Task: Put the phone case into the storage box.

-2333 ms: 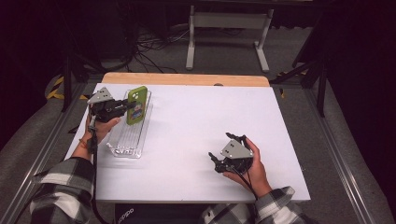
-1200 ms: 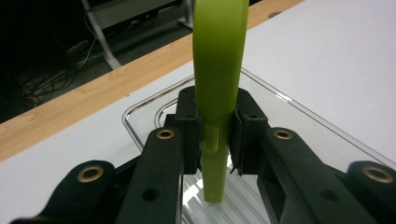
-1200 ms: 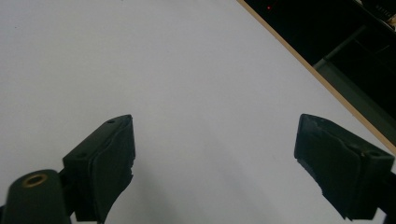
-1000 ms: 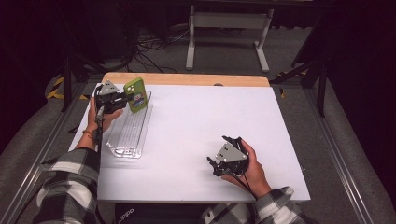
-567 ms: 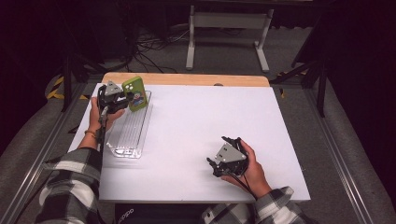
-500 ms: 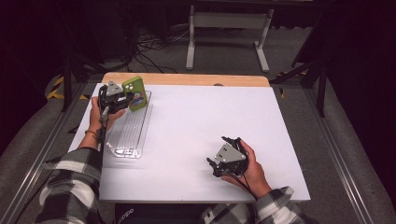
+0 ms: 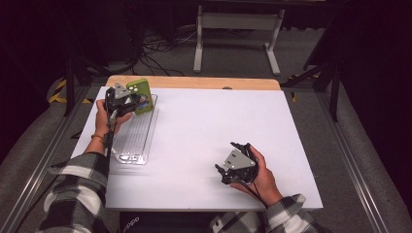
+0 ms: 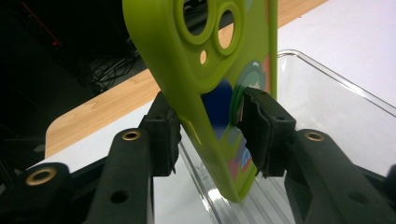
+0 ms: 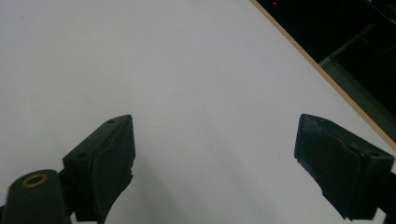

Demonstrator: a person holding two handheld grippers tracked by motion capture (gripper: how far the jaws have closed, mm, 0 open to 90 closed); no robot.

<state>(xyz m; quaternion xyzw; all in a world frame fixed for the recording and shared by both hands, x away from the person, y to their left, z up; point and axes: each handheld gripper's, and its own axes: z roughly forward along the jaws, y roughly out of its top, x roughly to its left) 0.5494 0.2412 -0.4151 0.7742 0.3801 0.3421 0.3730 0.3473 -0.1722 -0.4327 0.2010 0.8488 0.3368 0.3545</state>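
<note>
A lime-green phone case (image 7: 141,95) with round camera holes stands nearly upright over the far end of a clear plastic tray (image 7: 127,158) at the table's left. My left gripper (image 7: 133,103) is shut on it. In the left gripper view both pads press the case (image 8: 219,46) low on its two faces, and its bottom edge hangs just over the ribbed tray floor (image 8: 336,98). I cannot tell whether it touches. My right gripper (image 7: 221,173) rests near the front right of the table, open, with only white tabletop between its jaws (image 9: 215,158).
The white tabletop (image 7: 214,116) has a wooden strip (image 7: 194,82) along its far edge. Beyond the table lie cables and a grey metal stand (image 7: 233,29) on the floor. Metal rails run along both sides of the table.
My left gripper has carried the green case from the tray's middle toward its far end and set it more upright. The right gripper has barely shifted.
</note>
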